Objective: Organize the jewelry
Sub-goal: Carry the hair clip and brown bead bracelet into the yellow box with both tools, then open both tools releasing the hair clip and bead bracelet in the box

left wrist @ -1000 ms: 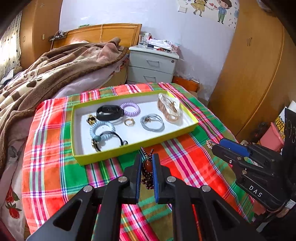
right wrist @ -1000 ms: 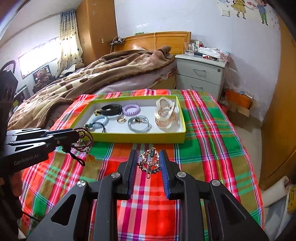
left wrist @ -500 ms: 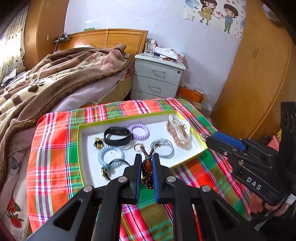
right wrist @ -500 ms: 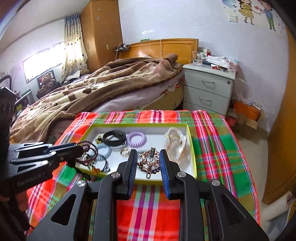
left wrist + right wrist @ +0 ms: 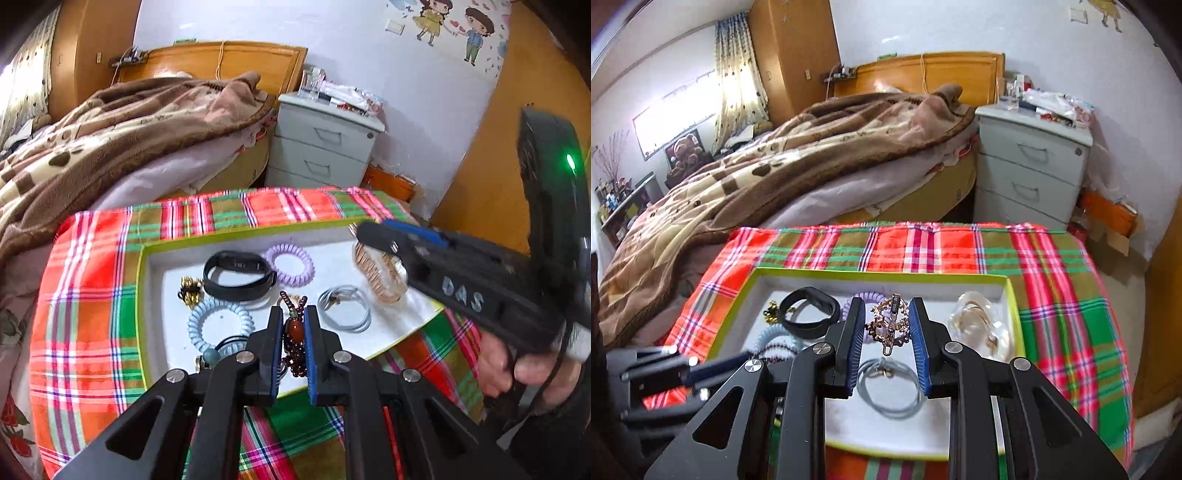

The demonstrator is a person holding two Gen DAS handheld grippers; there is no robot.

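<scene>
left gripper (image 5: 292,334) pinches beads (image 5: 294,345) | right gripper (image 5: 886,328) pinches bracelet (image 5: 888,325) | risk: tangling over tray (image 5: 142,295), lower centre

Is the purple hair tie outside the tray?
No, the purple hair tie lies inside the tray, on its white floor right next to the black band.

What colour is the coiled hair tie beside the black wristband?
Light purple coiled hair tie, clearest in the left wrist view.
</scene>
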